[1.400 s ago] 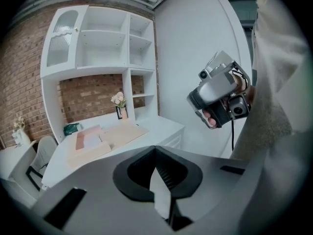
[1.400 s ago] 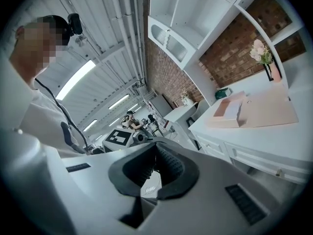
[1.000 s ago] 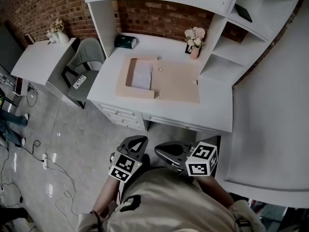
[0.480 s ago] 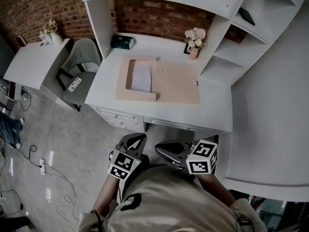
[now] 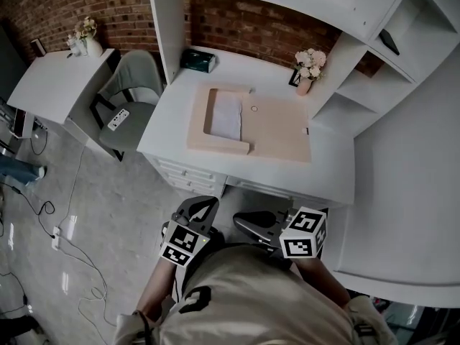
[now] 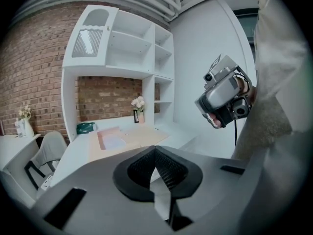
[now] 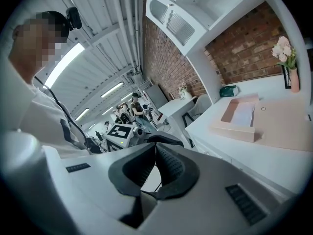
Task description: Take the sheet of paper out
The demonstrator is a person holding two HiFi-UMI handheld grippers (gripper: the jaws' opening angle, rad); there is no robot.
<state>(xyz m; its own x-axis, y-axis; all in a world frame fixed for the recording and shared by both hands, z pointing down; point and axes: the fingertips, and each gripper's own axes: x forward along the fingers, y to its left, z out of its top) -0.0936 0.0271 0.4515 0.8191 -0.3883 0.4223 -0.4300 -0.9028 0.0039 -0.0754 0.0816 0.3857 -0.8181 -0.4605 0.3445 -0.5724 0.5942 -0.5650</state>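
White tabletop (image 5: 169,124) lies ahead of me and below, under white shelves (image 5: 345,2) set against a brick wall (image 5: 251,27). On it rests a flat pink box (image 5: 280,131), opened out, with its tray at the left and a flat panel spread to the right. The paper (image 5: 228,115) lies flat in that tray, inside the walls, with nothing on top of it. Behind the box a teal carton (image 5: 198,61) stands near the back left corner and a vase (image 5: 307,68) of pale flowers near the back right, both apart from the box. A grey chair (image 5: 133,92) sits just beside the tabletop's left end.

My left hand-held gripper (image 5: 203,205) is clenched on nothing, its jaws meeting at the tips. My right hand-held gripper (image 5: 246,225) is likewise clenched and empty. Both hang close to my body over the floor (image 5: 108,214), side by side, well apart from the tabletop and the paper, and both point toward the box.
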